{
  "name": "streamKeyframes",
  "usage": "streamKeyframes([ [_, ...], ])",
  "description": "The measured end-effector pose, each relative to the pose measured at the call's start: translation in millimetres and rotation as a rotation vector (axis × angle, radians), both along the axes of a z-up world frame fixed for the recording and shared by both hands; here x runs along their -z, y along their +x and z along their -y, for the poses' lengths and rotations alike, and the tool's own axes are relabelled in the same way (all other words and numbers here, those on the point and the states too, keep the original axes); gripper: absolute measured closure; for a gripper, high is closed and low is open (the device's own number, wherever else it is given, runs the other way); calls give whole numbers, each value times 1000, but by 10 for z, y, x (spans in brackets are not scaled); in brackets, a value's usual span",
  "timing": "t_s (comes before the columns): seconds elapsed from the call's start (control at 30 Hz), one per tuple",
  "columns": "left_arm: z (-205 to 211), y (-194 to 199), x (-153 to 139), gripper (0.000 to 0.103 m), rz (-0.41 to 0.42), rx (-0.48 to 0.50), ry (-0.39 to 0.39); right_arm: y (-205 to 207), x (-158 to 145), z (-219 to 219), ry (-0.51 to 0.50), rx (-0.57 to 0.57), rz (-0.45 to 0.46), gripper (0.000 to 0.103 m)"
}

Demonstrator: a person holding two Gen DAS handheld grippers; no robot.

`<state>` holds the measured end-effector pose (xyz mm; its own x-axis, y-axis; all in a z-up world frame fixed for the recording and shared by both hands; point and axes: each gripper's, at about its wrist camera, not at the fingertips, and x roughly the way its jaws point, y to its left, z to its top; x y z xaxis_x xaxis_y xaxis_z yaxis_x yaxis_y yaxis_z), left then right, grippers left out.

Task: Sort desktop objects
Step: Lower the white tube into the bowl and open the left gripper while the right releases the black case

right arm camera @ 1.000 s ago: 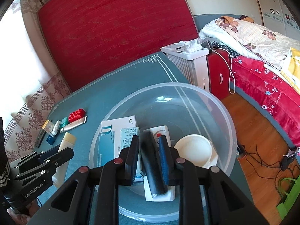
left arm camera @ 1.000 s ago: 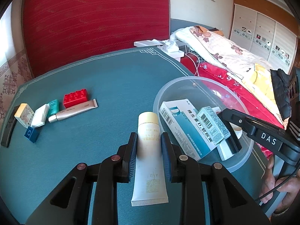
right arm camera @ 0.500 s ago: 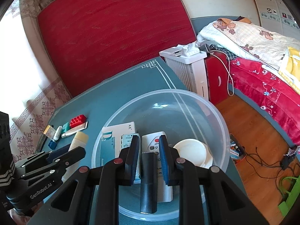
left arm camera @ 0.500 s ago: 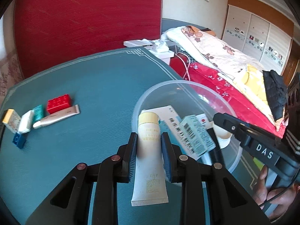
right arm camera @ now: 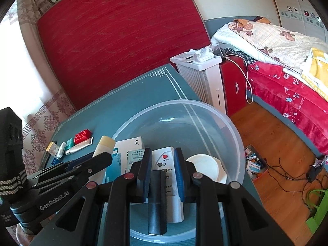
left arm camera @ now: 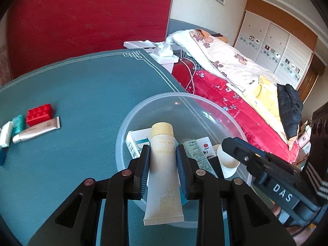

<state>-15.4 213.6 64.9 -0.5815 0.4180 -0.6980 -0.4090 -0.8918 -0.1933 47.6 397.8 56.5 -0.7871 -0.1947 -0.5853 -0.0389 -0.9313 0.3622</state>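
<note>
Moved: left tool (left arm camera: 162,164), pinching cream tube (left arm camera: 163,176), now over bowl (left arm camera: 143,110) | right tool (right arm camera: 163,170) pinching black bar (right arm camera: 156,201) above bowl, to drop

Bright daylight from the left, sharp focus, fisheye-curved edges, dark corners

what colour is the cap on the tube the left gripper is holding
Pale yellow cap on a cream tube; the left wrist view shows it best.
</note>
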Motion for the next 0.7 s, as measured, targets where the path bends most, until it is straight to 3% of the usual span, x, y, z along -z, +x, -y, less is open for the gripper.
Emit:
streamKeyframes([
  [0.13, 22, -74, 74, 73, 74, 2, 45, -10, 17, -8, -2, 0, 6, 77],
  [0.2, 62, -63, 72, 59, 81, -9, 72, -14, 23, -7, -2, 0, 7, 77],
  [0.27, 119, -45, 39, 53, 62, -36, 75, -12, 27, 1, -4, -1, 8, 77],
  [0.47, 270, -12, -51, 53, 29, -74, 77, 6, 35, 43, -9, -6, 9, 75],
  [0.7, 372, 85, -38, 53, -24, -112, -18, 23, 3, 115, -2, -15, -1, 75],
])
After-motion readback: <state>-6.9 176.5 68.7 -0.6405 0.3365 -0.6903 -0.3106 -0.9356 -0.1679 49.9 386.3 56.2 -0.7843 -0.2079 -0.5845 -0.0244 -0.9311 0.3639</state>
